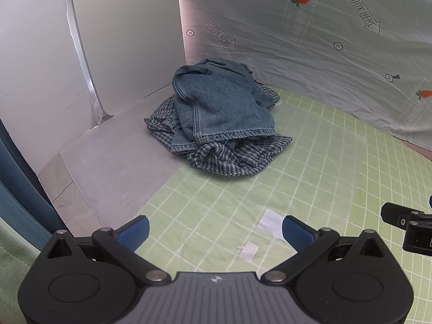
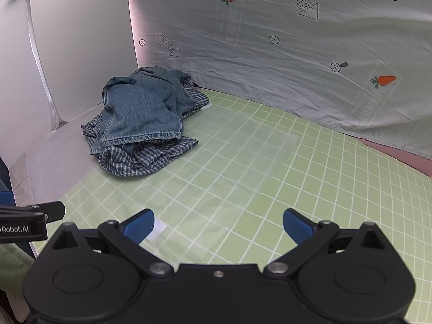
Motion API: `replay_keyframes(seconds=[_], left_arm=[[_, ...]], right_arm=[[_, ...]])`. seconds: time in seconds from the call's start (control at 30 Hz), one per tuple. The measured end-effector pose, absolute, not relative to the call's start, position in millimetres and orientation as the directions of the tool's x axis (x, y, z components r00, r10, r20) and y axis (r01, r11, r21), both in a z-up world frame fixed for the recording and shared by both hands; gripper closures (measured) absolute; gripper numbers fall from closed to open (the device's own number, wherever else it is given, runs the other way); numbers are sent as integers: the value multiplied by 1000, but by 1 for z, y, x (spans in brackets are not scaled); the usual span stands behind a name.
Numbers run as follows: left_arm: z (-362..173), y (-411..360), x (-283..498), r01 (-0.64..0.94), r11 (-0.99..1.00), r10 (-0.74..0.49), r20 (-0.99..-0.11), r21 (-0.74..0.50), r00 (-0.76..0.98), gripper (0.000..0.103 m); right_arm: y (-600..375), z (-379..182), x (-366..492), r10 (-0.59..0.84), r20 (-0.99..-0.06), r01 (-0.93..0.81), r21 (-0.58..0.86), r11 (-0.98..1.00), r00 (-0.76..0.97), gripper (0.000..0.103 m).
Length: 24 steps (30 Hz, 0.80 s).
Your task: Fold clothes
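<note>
Presently, item: denim garment (image 1: 224,105) heaped on checked shirt (image 1: 237,156), lay centre-frame in left-wrist view, upper left in right-wrist view; left gripper (image 1: 216,232) likely nearer; right gripper (image 2: 218,225) likewise splayed, both empty.

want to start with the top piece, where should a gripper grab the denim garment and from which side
Probably the stitched hem of the denim garment, the front edge facing the grippers. It overhangs the plaid shirt and lies exposed, so come in low from the front with the open left gripper, pinching only denim.
</note>
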<state>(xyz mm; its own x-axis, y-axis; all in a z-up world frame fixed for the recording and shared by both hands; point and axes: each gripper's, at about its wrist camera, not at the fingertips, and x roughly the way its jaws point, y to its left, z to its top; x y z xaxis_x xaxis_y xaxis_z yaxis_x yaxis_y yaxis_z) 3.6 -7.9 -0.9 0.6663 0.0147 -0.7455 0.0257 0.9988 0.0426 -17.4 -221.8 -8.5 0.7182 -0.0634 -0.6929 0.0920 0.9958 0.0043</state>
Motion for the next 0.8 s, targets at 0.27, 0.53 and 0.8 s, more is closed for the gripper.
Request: replay_keyframes(seconds=[0.27,0.53,0.8], left_arm=[[-1,-9,5,28,999,13,-747,43,664,0],[-2,-10,6,33,998,13,-750,46,662,0],[-6,-11,14,53,997,3,-755,50,655,0]], right_arm=[[-220,-8,-17,-67,-693,98,6,995,718,0],[-220,-8,-17,-66,-696,100,8,995,715,0],[-221,-10,-12,-74,-701,117,14,993,709,0]])
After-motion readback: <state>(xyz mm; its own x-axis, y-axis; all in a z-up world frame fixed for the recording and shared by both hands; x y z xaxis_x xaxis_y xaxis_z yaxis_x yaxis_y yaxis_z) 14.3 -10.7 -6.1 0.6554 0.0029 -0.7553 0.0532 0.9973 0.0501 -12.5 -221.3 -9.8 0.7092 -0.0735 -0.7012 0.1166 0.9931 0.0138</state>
